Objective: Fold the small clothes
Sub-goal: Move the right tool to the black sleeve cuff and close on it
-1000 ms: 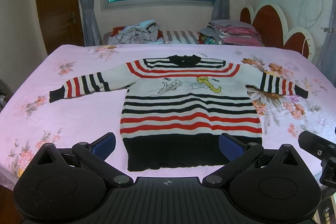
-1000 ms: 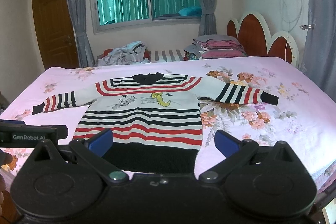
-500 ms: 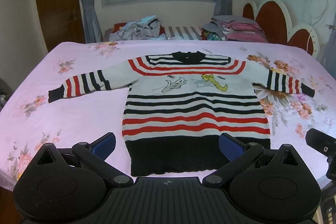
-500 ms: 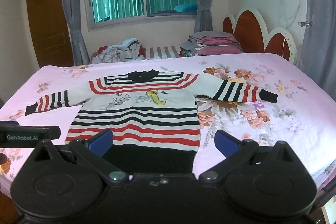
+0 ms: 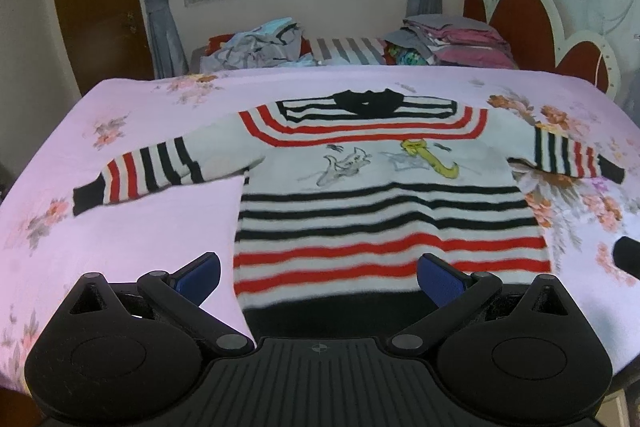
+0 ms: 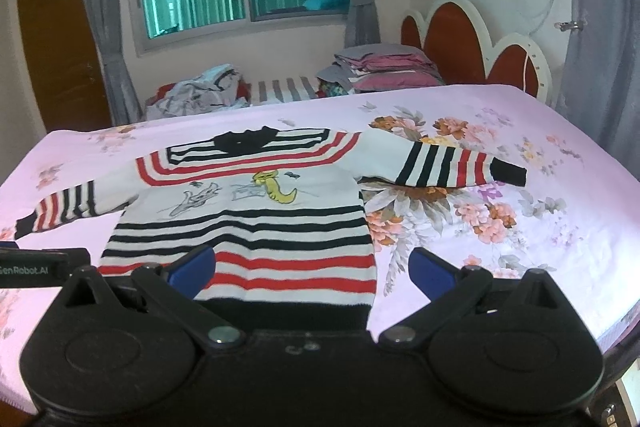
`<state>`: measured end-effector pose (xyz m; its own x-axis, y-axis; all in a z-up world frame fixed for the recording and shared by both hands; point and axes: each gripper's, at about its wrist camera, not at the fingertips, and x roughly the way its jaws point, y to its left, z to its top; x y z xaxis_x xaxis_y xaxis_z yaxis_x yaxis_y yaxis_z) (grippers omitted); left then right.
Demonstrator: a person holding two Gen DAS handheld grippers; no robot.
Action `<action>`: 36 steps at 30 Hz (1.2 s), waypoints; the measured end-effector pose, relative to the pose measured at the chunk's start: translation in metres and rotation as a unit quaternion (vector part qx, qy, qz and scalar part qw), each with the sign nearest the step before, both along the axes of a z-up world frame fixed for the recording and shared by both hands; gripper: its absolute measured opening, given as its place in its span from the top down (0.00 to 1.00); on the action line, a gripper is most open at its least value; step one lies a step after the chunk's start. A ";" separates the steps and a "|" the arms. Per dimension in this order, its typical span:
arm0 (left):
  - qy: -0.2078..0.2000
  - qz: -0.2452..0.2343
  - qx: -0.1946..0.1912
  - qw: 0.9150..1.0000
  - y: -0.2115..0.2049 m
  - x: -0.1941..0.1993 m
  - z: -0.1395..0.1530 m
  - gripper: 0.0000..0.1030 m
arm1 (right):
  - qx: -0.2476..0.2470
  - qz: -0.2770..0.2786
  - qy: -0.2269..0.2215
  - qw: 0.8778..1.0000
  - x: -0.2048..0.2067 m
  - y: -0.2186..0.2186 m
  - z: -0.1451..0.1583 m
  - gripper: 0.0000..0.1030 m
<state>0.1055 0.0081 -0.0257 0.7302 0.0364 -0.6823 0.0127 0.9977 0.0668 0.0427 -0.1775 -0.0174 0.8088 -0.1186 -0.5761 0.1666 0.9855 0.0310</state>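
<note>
On the pink floral bed (image 5: 100, 227), close to its near edge, a small striped sweater (image 5: 384, 203) lies flat and face up, its black hem toward the cameras and its black collar toward the far edge. Its left sleeve (image 5: 148, 173) stretches out toward the bed's left edge, banded in red, white and black and ending in a black cuff. Across the chest sit a grey cartoon figure and a yellow one, with black and red stripes running below them down to the hem. The right sleeve (image 6: 456, 163) reaches toward the right edge, lying over a cluster of printed flowers.

The left gripper (image 5: 318, 273) hangs over the near left part of the hem, its blue-padded fingers (image 5: 198, 273) spread wide with nothing between them. The right gripper (image 6: 310, 267) hovers over the hem's right corner, fingers likewise wide apart and empty; one pad is above the red stripes, the other above bare sheet.

Beyond the far edge, a loose heap of clothes (image 5: 256, 43) sits to the left and a folded stack (image 5: 452, 41) to the right, beside the red headboard (image 5: 524, 23).
</note>
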 end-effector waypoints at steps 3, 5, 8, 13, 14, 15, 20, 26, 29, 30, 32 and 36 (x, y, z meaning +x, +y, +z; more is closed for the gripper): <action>0.003 -0.008 0.003 1.000 0.004 0.026 -0.004 0.00 | 0.000 -0.016 0.005 1.000 0.019 0.001 -0.002 0.00; 0.005 -0.018 0.005 1.000 0.006 0.042 -0.006 0.00 | -0.001 -0.026 0.007 1.000 0.031 0.002 -0.003 0.00; 0.008 -0.034 0.008 0.999 0.009 0.066 -0.009 0.00 | -0.003 -0.042 0.009 0.999 0.048 0.005 -0.003 0.00; 0.017 -0.052 0.002 0.998 0.017 0.101 -0.015 0.00 | 0.000 -0.067 0.009 0.998 0.072 0.009 -0.006 0.01; 0.018 -0.056 -0.001 0.998 0.018 0.107 -0.016 0.00 | 0.001 -0.072 0.012 0.997 0.078 0.010 -0.008 0.02; 0.018 -0.058 -0.003 0.998 0.020 0.114 -0.017 0.00 | 0.002 -0.079 0.017 0.997 0.082 0.009 -0.010 0.03; 0.017 -0.061 0.002 0.998 0.020 0.143 -0.025 0.00 | 0.004 -0.107 0.027 0.994 0.100 0.001 -0.017 0.04; 0.023 -0.048 0.005 0.999 0.004 0.175 -0.035 0.00 | -0.004 -0.118 0.030 0.993 0.122 -0.025 -0.020 0.04; 0.023 -0.039 0.008 0.999 -0.010 0.190 -0.043 0.00 | -0.005 -0.117 0.031 0.993 0.137 -0.048 -0.026 0.05; 0.022 -0.035 0.008 0.999 -0.016 0.195 -0.046 0.00 | -0.003 -0.115 0.032 0.993 0.142 -0.057 -0.028 0.05; 0.024 -0.025 0.009 0.999 -0.030 0.206 -0.052 0.00 | 0.002 -0.114 0.036 0.993 0.154 -0.080 -0.035 0.07; 0.029 -0.014 0.007 0.999 -0.063 0.231 -0.063 0.00 | 0.016 -0.121 0.050 0.991 0.179 -0.131 -0.049 0.09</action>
